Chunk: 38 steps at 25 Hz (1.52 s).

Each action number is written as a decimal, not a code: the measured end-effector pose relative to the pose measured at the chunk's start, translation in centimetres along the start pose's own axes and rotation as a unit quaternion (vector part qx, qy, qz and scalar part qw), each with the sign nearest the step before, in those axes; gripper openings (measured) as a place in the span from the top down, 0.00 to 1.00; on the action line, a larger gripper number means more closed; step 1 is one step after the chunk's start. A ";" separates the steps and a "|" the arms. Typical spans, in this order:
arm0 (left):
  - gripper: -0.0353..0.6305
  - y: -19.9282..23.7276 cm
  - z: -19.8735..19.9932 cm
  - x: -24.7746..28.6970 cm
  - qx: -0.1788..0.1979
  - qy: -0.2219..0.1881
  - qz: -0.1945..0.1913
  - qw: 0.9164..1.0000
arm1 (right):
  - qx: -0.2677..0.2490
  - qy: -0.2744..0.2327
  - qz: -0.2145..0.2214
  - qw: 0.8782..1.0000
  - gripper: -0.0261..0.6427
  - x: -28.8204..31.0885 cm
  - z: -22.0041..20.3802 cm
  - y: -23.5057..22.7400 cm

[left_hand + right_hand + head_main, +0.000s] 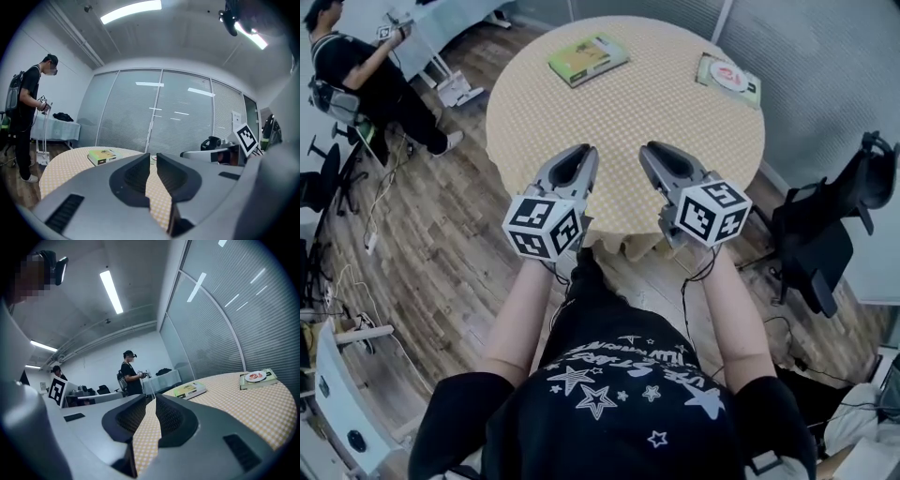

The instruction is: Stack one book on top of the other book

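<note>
A green book (588, 59) lies at the far left of the round yellow-checked table (628, 122). A second book (728, 79), with a red and white round picture on its cover, lies at the far right, well apart from the first. Both grippers hover side by side over the near edge, pointing at the books. My left gripper (584, 150) has a narrow gap between its jaws and holds nothing; its own view (153, 155) shows the green book (103, 155) ahead on the left. My right gripper (649, 148) is also slightly open and empty (151, 398), with both books (190, 390) (257, 378) ahead.
A person in black (366, 66) stands beside a white table at the upper left, away from the round table. A black office chair (825, 234) stands to the right. Cables lie on the wood floor at the left. Glass walls with blinds (154, 112) are behind the table.
</note>
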State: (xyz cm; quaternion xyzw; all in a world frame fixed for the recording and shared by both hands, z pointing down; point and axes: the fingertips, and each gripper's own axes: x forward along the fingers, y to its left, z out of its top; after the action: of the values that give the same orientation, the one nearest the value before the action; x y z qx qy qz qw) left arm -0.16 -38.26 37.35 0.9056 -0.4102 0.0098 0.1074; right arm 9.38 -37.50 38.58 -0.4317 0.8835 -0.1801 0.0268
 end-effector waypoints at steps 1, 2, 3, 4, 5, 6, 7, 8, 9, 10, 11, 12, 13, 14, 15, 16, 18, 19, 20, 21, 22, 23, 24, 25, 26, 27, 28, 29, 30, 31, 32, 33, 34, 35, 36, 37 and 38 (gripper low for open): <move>0.87 -0.7 0.0 -0.4 0.002 0.000 -0.001 1.000 | 0.001 -0.001 -0.001 1.000 0.85 -0.7 -0.1 0.2; 0.87 -1.4 0.0 -0.8 0.004 0.000 -0.003 1.000 | 0.002 -0.003 -0.002 1.000 0.85 -1.4 -0.2 0.4; 0.88 -2.0 0.0 -1.1 0.006 0.001 -0.005 1.000 | 0.003 -0.006 -0.003 1.000 0.85 -2.0 -0.2 0.7; 0.88 -2.5 0.0 -1.4 0.009 0.001 -0.006 1.000 | 0.003 -0.007 -0.003 1.000 0.85 -2.6 -0.2 0.9; 0.88 -2.9 0.1 -1.6 0.013 0.001 -0.007 1.000 | 0.002 -0.009 -0.004 1.000 0.85 -3.1 -0.2 1.1; 0.88 -3.3 0.3 -1.7 0.016 0.000 -0.010 1.000 | 0.001 -0.011 -0.006 1.000 0.85 -3.6 -0.1 1.3; 0.88 -3.7 0.6 -1.7 0.018 -0.004 -0.014 1.000 | -0.001 -0.012 -0.008 1.000 0.85 -4.1 -0.1 1.4; 0.88 -4.2 0.9 -1.8 0.020 -0.010 -0.021 1.000 | -0.002 -0.012 -0.010 1.000 0.85 -4.4 -0.1 1.4; 0.88 -4.7 1.1 -1.8 0.021 -0.015 -0.029 0.999 | -0.004 -0.011 -0.013 1.000 0.85 -4.7 -0.1 1.5; 0.88 -5.1 1.2 -1.9 0.023 -0.020 -0.037 0.999 | -0.007 -0.009 -0.015 1.000 0.85 -5.0 -0.2 1.5; 0.88 -5.4 1.2 -1.9 0.025 -0.022 -0.043 0.999 | -0.010 -0.009 -0.017 1.000 0.85 -5.1 -0.3 1.7; 0.88 -5.6 1.2 -2.0 0.026 -0.023 -0.048 0.998 | -0.013 -0.008 -0.017 1.000 0.85 -5.2 -0.5 1.8; 0.88 -5.6 1.0 -2.1 0.027 -0.023 -0.052 0.998 | -0.015 -0.008 -0.016 1.000 0.85 -5.2 -0.7 2.1; 0.88 -5.6 0.8 -2.3 0.026 -0.023 -0.054 0.998 | -0.016 -0.008 -0.015 1.000 0.85 -5.1 -0.9 2.4; 0.88 -5.4 0.6 -2.5 0.024 -0.023 -0.055 0.998 | -0.016 -0.007 -0.015 1.000 0.85 -5.0 -1.1 2.7; 0.88 -5.1 0.4 -2.9 0.022 -0.024 -0.055 0.998 | -0.016 -0.006 -0.014 1.000 0.85 -4.7 -1.4 3.2; 0.88 -4.3 0.2 -4.0 0.017 -0.024 -0.055 0.998 | -0.014 -0.007 -0.016 1.000 0.85 -4.2 -1.9 4.3; 0.88 -3.9 0.2 -4.6 0.014 -0.025 -0.055 0.998 | -0.014 -0.007 -0.018 1.000 0.86 -4.0 -2.1 4.9; 0.88 -3.5 0.2 -5.2 0.011 -0.025 -0.056 0.998 | -0.014 -0.007 -0.023 1.000 0.87 -3.9 -2.3 5.5; 0.88 -3.2 0.2 -5.8 0.009 -0.026 -0.057 0.998 | -0.015 -0.006 -0.028 0.999 0.87 -3.7 -2.4 6.1; 0.88 -2.8 0.2 -6.5 0.007 -0.026 -0.058 0.998 | -0.015 -0.006 -0.032 0.999 0.88 -3.6 -2.6 6.6; 0.88 -2.5 0.2 -7.1 0.006 -0.026 -0.060 0.998 | -0.016 -0.006 -0.035 0.999 0.88 -3.4 -2.7 7.2; 0.88 -2.2 0.1 -7.7 0.006 -0.025 -0.062 0.998 | -0.017 -0.007 -0.038 0.999 0.88 -3.3 -2.8 7.8; 0.88 -1.9 0.0 -8.2 0.005 -0.024 -0.063 0.998 | -0.017 -0.008 -0.041 0.999 0.88 -3.3 -3.0 8.3; 0.88 -1.7 -0.2 -8.7 0.005 -0.023 -0.065 0.998 | -0.016 -0.010 -0.044 0.999 0.88 -3.3 -3.1 8.8; 0.88 -1.6 -0.3 -9.4 0.005 -0.022 -0.067 0.997 | -0.013 -0.012 -0.047 0.999 0.88 -3.4 -3.4 9.4; 0.88 -1.5 -0.4 -10.1 0.006 -0.020 -0.071 0.997 | -0.010 -0.015 -0.049 0.999 0.89 -3.6 -3.7 10.1; 0.88 -1.6 -0.6 -10.8 0.006 -0.019 -0.075 0.997 | -0.006 -0.016 -0.052 0.998 0.89 -3.9 -4.1 10.7; 0.88 -1.7 -0.8 -11.7 0.006 -0.017 -0.080 0.997 | -0.002 -0.017 -0.056 0.998 0.89 -4.1 -4.6 11.4; 0.88 -1.8 -0.9 -12.5 0.006 -0.015 -0.085 0.996 | 0.001 -0.017 -0.062 0.998 0.89 -4.4 -5.0 12.1; 0.88 -1.8 -1.1 -13.2 0.006 -0.013 -0.089 0.996 | 0.003 -0.016 -0.066 0.998 0.89 -4.5 -5.4 12.7; 0.88 -1.8 -1.3 -13.9 0.006 -0.010 -0.092 0.996 | 0.004 -0.016 -0.070 0.997 0.90 -4.5 -5.7 13.3; 0.88 -1.7 -1.4 -14.5 0.007 -0.006 -0.095 0.995 | 0.005 -0.016 -0.072 0.997 0.90 -4.5 -6.0 13.9; 0.88 -1.7 -1.6 -15.0 0.008 -0.003 -0.098 0.995 | 0.006 -0.015 -0.073 0.997 0.90 -4.5 -6.3 14.4; 0.88 -1.7 -1.7 -15.6 0.009 -0.001 -0.101 0.995 | 0.006 -0.014 -0.075 0.997 0.90 -4.6 -6.6 15.0; 0.88 -1.8 -1.8 -16.2 0.011 0.001 -0.104 0.995 | 0.006 -0.014 -0.076 0.997 0.90 -4.7 -6.8 15.6; 0.88 -1.8 -1.9 -16.7 0.013 0.002 -0.106 0.994 | 0.005 -0.014 -0.078 0.997 0.90 -4.8 -7.1 16.2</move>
State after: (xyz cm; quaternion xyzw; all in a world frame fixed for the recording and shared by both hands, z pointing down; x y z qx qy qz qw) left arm -9.78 -24.32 37.07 0.9453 -0.3116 0.0051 0.0969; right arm -1.26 -22.63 39.14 -0.5015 0.8458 -0.1799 0.0267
